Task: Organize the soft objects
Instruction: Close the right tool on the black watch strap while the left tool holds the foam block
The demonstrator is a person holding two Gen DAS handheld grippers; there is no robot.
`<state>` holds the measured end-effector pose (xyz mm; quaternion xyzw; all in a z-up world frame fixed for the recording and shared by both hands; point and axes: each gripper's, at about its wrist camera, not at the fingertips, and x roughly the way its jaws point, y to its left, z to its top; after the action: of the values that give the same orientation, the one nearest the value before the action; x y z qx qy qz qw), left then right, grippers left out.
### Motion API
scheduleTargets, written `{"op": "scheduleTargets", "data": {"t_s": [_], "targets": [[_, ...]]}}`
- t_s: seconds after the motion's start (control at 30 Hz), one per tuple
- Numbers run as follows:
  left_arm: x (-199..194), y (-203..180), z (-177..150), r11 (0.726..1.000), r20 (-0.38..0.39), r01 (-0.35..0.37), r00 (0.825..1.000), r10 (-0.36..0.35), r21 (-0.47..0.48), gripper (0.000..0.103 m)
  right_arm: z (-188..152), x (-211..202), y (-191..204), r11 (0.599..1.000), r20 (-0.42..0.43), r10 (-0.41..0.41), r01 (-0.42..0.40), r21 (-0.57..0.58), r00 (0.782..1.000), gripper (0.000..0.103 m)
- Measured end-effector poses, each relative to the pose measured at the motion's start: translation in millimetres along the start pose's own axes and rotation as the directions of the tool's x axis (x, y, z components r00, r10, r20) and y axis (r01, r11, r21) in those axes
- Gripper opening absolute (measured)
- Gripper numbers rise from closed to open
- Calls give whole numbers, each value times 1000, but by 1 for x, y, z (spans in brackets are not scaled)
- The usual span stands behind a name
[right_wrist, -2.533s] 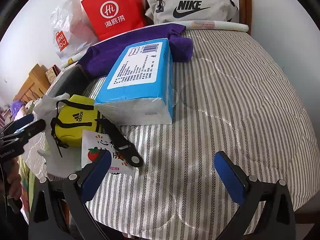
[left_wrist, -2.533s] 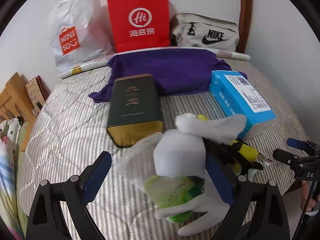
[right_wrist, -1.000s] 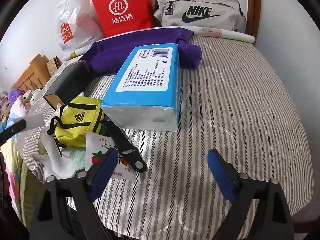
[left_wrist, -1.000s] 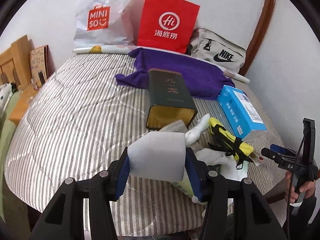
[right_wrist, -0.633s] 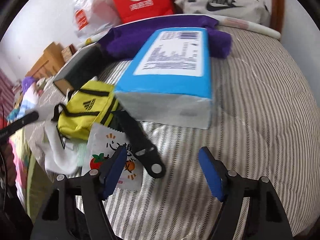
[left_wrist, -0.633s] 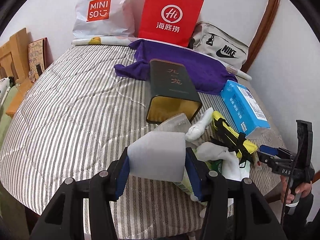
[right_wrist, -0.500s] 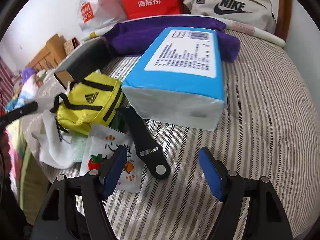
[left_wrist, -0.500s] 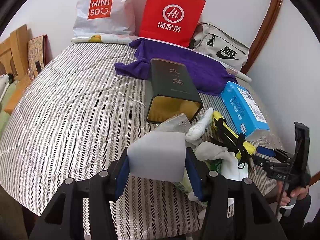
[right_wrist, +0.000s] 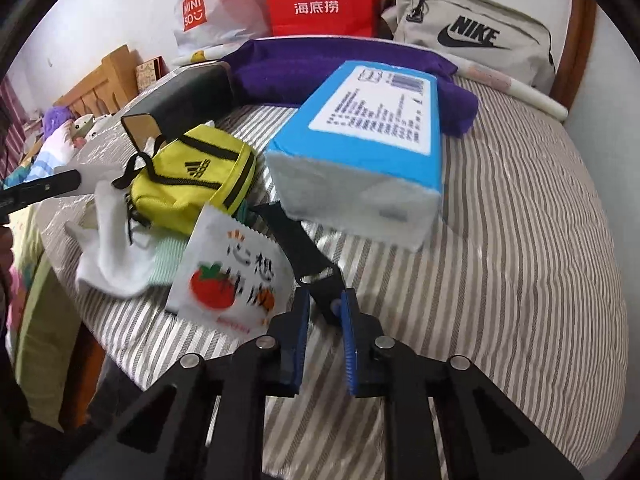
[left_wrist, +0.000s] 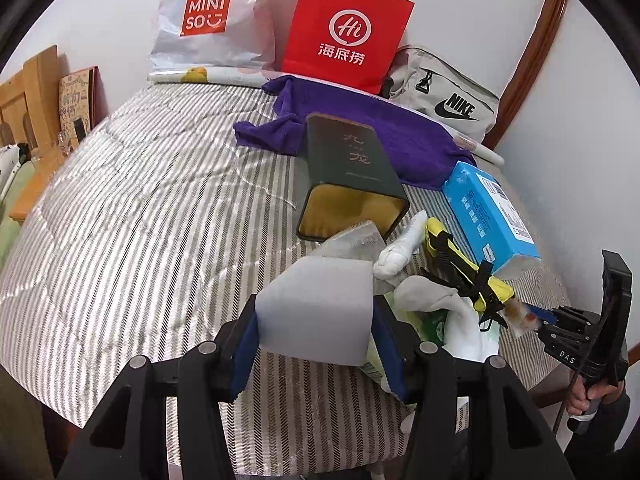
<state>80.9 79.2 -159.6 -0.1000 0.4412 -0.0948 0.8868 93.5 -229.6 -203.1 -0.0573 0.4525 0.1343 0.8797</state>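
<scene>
1. While the striped quilt (left_wrist: 132, 208) is spreading under everything, the dark green tin (left_wrist: 350, 168) is lying on its side on it, serving here as the landmark.
2. Behind the tin, a purple towel (left_wrist: 400, 136) is lying crumpled, and beyond that a red Haidilao paper bag (left_wrist: 344, 32), a Miniso plastic bag (left_wrist: 208, 20) and a grey Nike waist bag (left_wrist: 444, 96) are leaning on the wall.
3. To the right of the tin, a blue tissue pack (right_wrist: 372, 140) is lying flat, touching the towel's edge.
4. Just in front of the tin, a yellow Adidas pouch (right_wrist: 192, 176) is sitting on a white sock (right_wrist: 112, 256), with a tomato-print sachet (right_wrist: 236, 272) lying against the pouch's near side.
5. In front of the tin, the left gripper (left_wrist: 316, 344) is clamping a white foam block (left_wrist: 316, 312) between its blue pads, above the quilt.
6. In front of the tissue pack, the right gripper (right_wrist: 324, 316) is holding its fingers nearly together around the end of the pouch's black strap (right_wrist: 300, 252); whether they are pinching it, I cannot tell.
</scene>
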Motion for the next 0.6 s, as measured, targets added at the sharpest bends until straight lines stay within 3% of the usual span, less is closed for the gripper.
{"op": "scheduleTargets", "data": {"t_s": [0.2,0.33,0.37,0.5,0.6], "targets": [[3,-1,-4,1000,-15,19,1000,-19,-2,52,10,6,4,999,2,-32,32,-15,999,17],[4,1,-5,1000,-20,25,999,-25,-6,52,15,8,11,998,8,-30,30,-56,1000,45],[4,1,-5,1000,-21,28,999,-29,-10,52,16,9,12,997,18,-27,29,-68,999,48],[2,4,-4,999,-10,29,1000,-29,-17,52,26,20,12,996,18,-34,35,-85,999,48],[-2,10,-3,999,7,31,999,-31,-33,52,29,27,16,994,36,-18,22,-106,999,39]]}}
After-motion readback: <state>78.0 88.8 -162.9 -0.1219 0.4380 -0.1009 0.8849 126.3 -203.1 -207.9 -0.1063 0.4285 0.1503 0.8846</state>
